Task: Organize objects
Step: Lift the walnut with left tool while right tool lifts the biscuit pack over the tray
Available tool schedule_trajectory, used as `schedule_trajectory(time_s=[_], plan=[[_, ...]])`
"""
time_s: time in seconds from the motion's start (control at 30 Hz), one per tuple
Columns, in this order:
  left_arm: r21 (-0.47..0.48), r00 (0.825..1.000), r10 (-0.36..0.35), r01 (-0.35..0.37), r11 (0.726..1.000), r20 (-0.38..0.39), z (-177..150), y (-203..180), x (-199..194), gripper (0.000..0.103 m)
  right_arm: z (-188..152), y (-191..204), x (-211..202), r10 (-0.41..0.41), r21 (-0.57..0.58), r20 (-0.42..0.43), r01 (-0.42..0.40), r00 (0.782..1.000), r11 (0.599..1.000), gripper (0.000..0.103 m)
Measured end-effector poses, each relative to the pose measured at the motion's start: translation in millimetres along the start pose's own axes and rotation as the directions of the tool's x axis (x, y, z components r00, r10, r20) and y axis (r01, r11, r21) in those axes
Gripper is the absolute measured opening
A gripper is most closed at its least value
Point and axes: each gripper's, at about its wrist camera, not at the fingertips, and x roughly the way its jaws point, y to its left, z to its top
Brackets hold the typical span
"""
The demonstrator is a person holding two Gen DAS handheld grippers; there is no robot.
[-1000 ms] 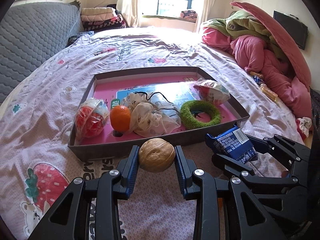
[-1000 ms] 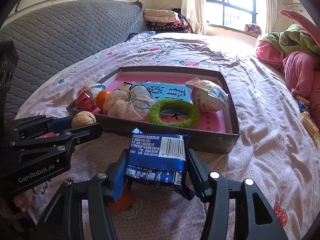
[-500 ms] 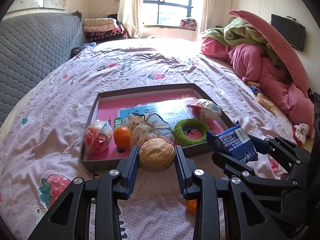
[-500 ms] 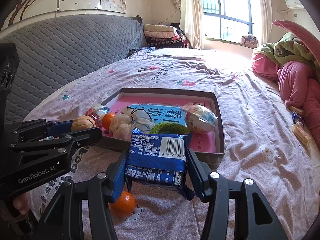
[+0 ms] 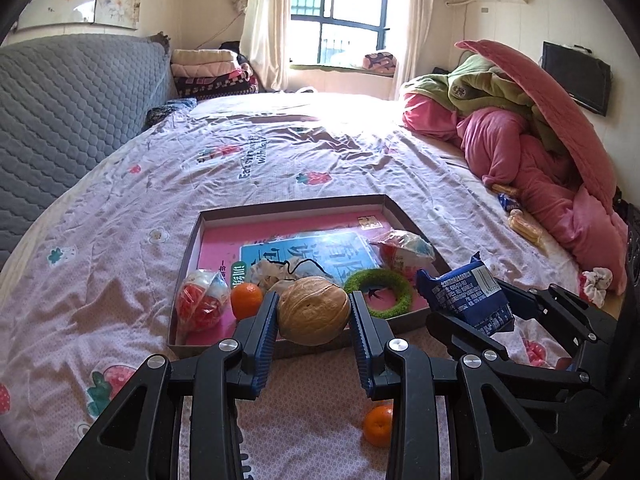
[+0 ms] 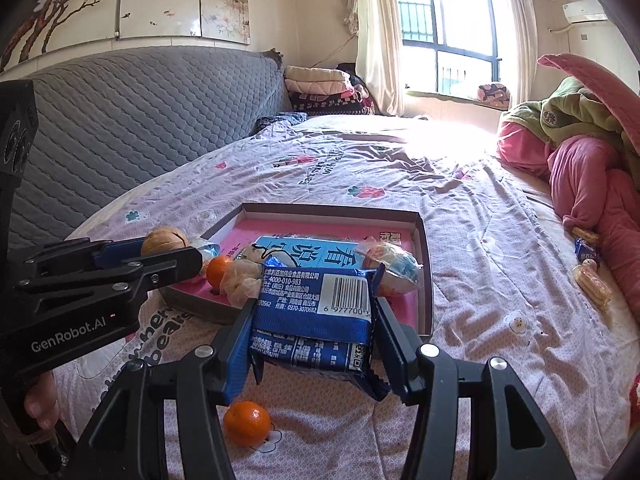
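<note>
Left claw (image 5: 313, 312) grips walnut (image 5: 313, 311), right claw (image 6: 313, 322) grips packet (image 6: 316, 312), short of tray rim (image 5: 298, 202).

Left gripper (image 5: 313, 312) and right gripper (image 6: 312, 320) side by side, fingers (image 5: 264, 332) clamped.

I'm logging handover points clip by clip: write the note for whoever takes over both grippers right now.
Left gripper: shut on a tan walnut, held above the near edge of the shallow brown cardboard tray.
Right gripper: shut on a blue foil snack packet, in the air short of the tray.
Done: tray holds a green fuzzy ring, an orange tangerine, wrapped snacks and a cloth pouch.
Left: place both held items; one loose tangerine lies on the pink bedsheet.
</note>
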Motion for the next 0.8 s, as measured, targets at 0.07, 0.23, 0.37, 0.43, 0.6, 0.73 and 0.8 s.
schedule_trajectory(time_s=[0.07,0.23,0.37,0.43,0.6,0.73,0.8], plan=[[-0.001,1.000,-0.002,0.002,1.000,0.004,2.4,0.8,-0.4,0.035,2.5,-0.7,-1.4,-0.002,-0.003,0.005,0.002,1.000,1.000,0.055],[0.003,1.000,-0.002,0.002,1.000,0.018,12.4,1.6,-0.4,0.035,12.3,-3.4,-4.8,-0.013,-0.010,0.024,0.013,1.000,1.000,0.055],[0.003,0.999,0.005,-0.005,1.000,0.037,23.6,6.2,-1.0,0.035,22.7,-4.5,-7.2,-0.017,-0.018,0.041,0.018,0.999,1.000,0.055],[0.001,0.999,0.010,-0.010,1.000,0.045,29.5,9.0,-0.4,0.035,27.9,-6.4,-8.4,-0.021,-0.016,0.052,0.022,0.998,1.000,0.055],[0.009,0.998,0.024,-0.025,1.000,0.058,41.8,12.8,1.9,0.035,43.7,-9.0,-6.4,-0.021,-0.025,0.074,0.023,0.997,0.999,0.055],[0.007,0.998,0.026,-0.027,1.000,0.058,50.9,15.2,8.4,0.035,56.3,-9.1,0.1,-0.020,-0.037,0.086,0.023,0.996,0.999,0.055],[0.005,0.998,0.031,-0.031,1.000,0.061,54.9,16.2,12.3,0.035,60.5,-9.0,3.2,-0.018,-0.038,0.089,0.021,0.996,0.999,0.055]])
